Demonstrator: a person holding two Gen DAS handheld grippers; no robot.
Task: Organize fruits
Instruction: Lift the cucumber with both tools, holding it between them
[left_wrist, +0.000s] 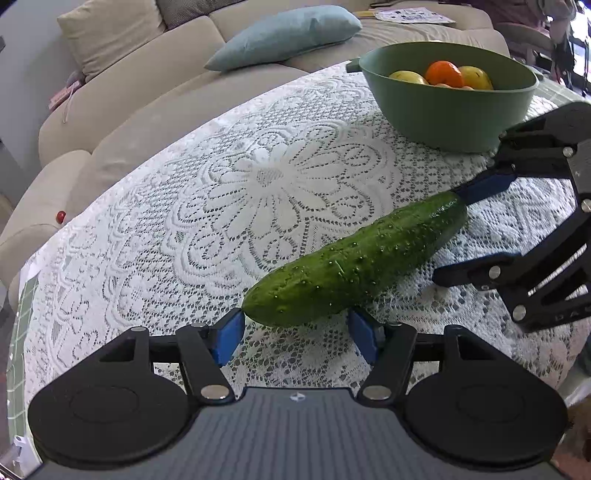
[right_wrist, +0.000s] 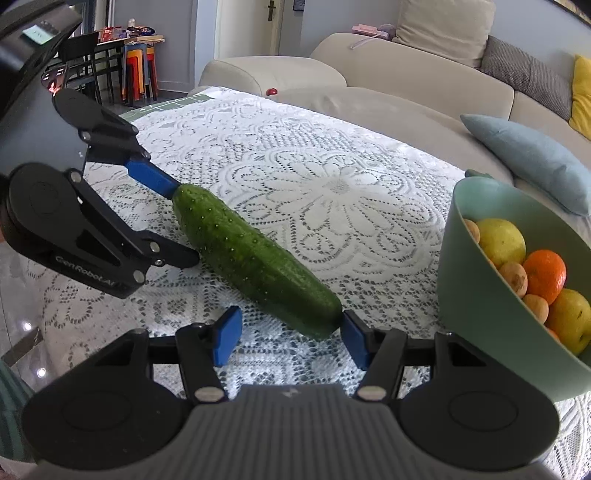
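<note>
Fruits (right_wrist: 532, 273) in 1 bowl (right_wrist: 480, 295); 1 cucumber (right_wrist: 255, 258)

I read "Gen Robot.AI" in white on the left gripper (right_wrist: 186, 225), on its black link nearest me. The paper (left_wrist: 413, 15) on the sofa carries print too small to read.

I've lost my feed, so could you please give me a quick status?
Left gripper and right gripper open, one at each cucumber end. Cucumber on the lace. Green bowl path unobstructed.

Bumpy green cucumber (left_wrist: 354, 264) flat on lace cloth; green bowl (left_wrist: 450, 114) holds yellow, orange fruit.
</note>
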